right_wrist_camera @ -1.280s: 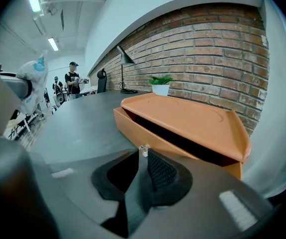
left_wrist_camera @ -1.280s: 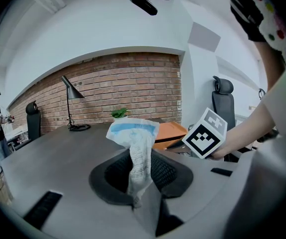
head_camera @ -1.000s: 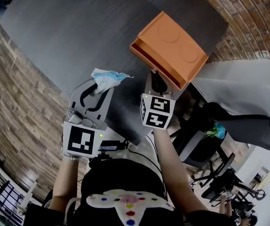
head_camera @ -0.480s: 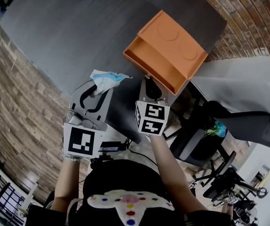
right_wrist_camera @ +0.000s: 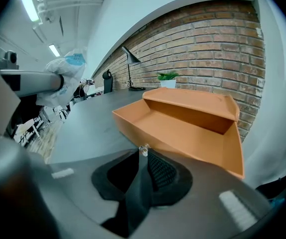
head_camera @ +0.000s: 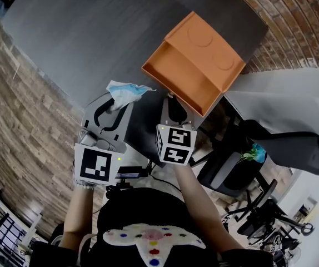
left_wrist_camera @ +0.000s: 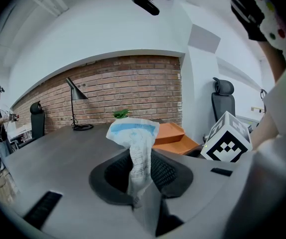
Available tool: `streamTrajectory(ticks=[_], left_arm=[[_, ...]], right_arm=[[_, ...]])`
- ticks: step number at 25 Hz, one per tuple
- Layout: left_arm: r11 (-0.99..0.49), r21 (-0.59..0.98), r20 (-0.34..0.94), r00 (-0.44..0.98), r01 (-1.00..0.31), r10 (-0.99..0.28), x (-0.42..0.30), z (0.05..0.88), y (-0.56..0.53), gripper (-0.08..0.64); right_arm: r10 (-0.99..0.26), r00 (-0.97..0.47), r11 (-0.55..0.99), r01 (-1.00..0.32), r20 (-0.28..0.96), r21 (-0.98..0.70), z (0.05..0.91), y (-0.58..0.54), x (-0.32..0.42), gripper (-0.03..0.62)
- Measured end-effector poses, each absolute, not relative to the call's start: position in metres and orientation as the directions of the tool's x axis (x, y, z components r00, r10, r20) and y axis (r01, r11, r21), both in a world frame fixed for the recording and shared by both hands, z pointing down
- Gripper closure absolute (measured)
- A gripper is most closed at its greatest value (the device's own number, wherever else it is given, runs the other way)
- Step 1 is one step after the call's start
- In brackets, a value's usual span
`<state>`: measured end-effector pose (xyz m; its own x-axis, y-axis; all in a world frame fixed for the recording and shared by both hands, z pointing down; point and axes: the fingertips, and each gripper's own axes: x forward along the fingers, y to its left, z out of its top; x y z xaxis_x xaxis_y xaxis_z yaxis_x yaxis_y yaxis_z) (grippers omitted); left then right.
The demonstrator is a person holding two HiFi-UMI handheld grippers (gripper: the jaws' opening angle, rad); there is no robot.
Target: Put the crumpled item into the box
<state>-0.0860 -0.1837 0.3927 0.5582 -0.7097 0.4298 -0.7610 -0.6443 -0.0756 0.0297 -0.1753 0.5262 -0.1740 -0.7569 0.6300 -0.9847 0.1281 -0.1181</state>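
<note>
Currently the left gripper [head_camera: 119,101] clamps the crumpled face mask [head_camera: 127,92] above the table [head_camera: 93,32], just beside the orange box [head_camera: 177,74]. Nearly closed, the right gripper [head_camera: 173,100] seems to pinch its near wall; that thin hold could slip, shifting the box. Lamp [right_wrist_camera: 131,66] and plant [right_wrist_camera: 168,76] stand well apart; the right gripper crowds the path.

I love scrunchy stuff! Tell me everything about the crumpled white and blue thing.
The crumpled white-and-blue wrapper looks like thin creased paper or plastic, blue near its top. It stands upright, its twisted lower end pinched between the left gripper's fingers, over the dark grey table's near edge. Nothing else touches it.
</note>
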Motion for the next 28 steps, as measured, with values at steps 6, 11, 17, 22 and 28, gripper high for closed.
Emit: streamTrajectory(ticks=[6, 11, 17, 22, 28], left_arm=[[-0.644, -0.08, 0.426, 0.558, -0.76, -0.712, -0.085, 0.392, -0.181, 0.479], [-0.641, -0.08, 0.423, 0.556, -0.763, -0.715, -0.087, 0.39, -0.179, 0.479], [-0.636, -0.079, 0.411, 0.556, -0.767, -0.722, -0.089, 0.385, -0.178, 0.479], [-0.638, -0.08, 0.398, 0.562, -0.766, -0.725, -0.086, 0.375, -0.175, 0.479], [-0.645, -0.083, 0.369, 0.577, -0.76, -0.729, -0.074, 0.354, -0.175, 0.479]], right_arm=[[-0.75, -0.182, 0.129, -0.983, 0.636, -0.129, 0.528, -0.162, 0.024, 0.528], [-0.742, -0.227, 0.149, -0.973, 0.631, -0.175, 0.53, -0.161, 0.018, 0.509], [-0.725, -0.295, 0.202, -0.955, 0.622, -0.218, 0.525, -0.157, 0.012, 0.451], [-0.765, -0.301, 0.257, -0.953, 0.569, -0.158, 0.494, -0.156, 0.013, 0.453], [-0.85, -0.253, 0.232, -0.967, 0.462, -0.103, 0.441, -0.165, 0.04, 0.561]])
